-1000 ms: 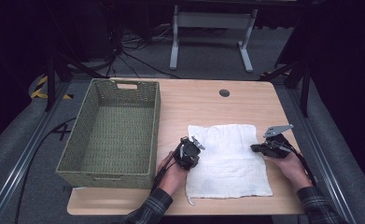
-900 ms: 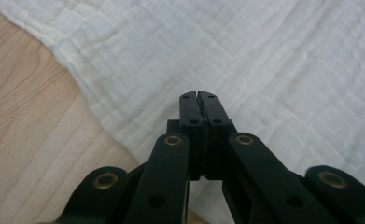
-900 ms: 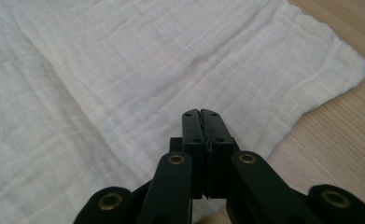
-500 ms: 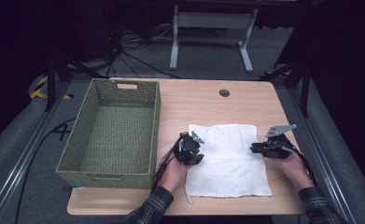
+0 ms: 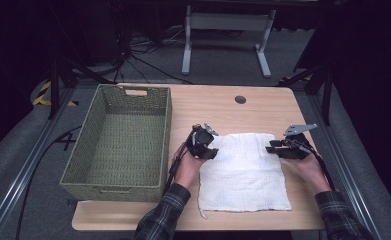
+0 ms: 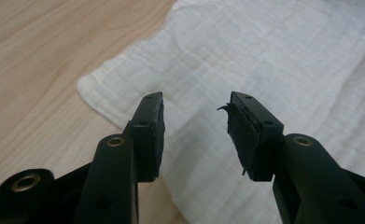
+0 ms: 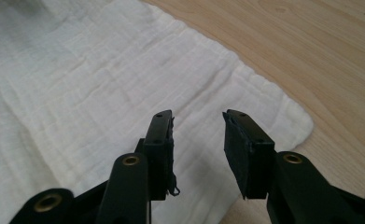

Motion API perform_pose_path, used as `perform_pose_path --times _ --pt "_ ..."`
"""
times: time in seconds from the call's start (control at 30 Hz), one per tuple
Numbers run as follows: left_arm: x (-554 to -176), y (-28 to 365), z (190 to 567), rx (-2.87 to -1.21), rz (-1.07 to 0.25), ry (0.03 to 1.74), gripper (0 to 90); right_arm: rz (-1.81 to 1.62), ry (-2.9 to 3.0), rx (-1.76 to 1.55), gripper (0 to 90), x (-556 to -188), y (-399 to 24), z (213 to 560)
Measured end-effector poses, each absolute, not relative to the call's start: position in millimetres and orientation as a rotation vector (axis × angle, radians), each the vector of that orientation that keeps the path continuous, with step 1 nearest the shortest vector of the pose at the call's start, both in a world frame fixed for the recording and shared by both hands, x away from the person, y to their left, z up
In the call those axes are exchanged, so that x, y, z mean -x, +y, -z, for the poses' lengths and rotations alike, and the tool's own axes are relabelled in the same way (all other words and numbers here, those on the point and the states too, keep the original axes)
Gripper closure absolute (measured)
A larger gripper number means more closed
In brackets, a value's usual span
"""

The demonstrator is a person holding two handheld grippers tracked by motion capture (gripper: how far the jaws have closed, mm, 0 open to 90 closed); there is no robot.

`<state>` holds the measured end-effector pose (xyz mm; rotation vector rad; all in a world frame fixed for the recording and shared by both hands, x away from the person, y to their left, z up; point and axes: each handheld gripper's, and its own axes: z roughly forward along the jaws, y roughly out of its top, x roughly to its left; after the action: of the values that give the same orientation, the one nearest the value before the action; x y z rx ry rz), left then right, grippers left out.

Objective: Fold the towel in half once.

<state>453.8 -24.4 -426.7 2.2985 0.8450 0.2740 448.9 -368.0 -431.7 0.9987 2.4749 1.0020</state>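
Cloth (image 5: 243,172): white, spread flat on the tabletop just right of the basket, four edges squared, one thread trailing off the near left corner.
Cloth up close (image 6: 264,56): light creases only; its far left corner lies loose on the wood, nothing pinching it.
Left gripper (image 5: 207,145): at the cloth's far left corner, and it has drifted a touch up and away from where it sat a second ago.
Left jaws: they have just been opening and now stand apart, with bare air between the pads and the cloth lying below them.
Right gripper (image 5: 278,149): holding its spot at the cloth's far right edge.
Right jaws: also just been opening, spread now, with nothing between them; the cloth's far right corner (image 7: 283,116) rests flat beneath.
Reading: both corners look freshly let go, so the laying-out step seems done; the next grab, for a fold or a lift toward the basket, has not begun.
Basket (image 5: 118,145): green woven, empty, left of the cloth.
Tabletop (image 5: 218,105): pale wood, a round dark grommet (image 5: 240,99) beyond the cloth.
Room: dark, grey floor, cables and a white stand base (image 5: 223,45) beyond the cloth.
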Motion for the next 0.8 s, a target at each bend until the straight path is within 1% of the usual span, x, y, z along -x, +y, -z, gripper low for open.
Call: perform_pose_path --times 0.1,0.3,0.4,0.6,0.8 --pt "-464.5 -26.5 427.7 -2.312 -0.297 0.866 56.4 -0.996 2.478 -1.013 59.7 -456.3 -365.9 430.7" --pt "-486.4 -28.2 438.0 -2.315 -0.304 0.906 56.1 -0.99 2.454 -1.023 60.1 -468.4 -367.0 434.6" --pt "-491.1 -30.9 442.6 -2.315 -0.304 0.919 56.0 -0.985 2.451 -1.036 60.0 -475.0 -366.3 434.3" --pt "-498.5 -29.6 452.3 -2.317 -0.31 0.948 55.8 -0.962 2.438 -1.059 56.8 -490.1 -366.3 442.1" --pt "-498.2 -29.9 452.9 -2.316 -0.333 0.956 59.9 -0.928 2.43 -1.092 56.3 -497.0 -370.7 450.3"
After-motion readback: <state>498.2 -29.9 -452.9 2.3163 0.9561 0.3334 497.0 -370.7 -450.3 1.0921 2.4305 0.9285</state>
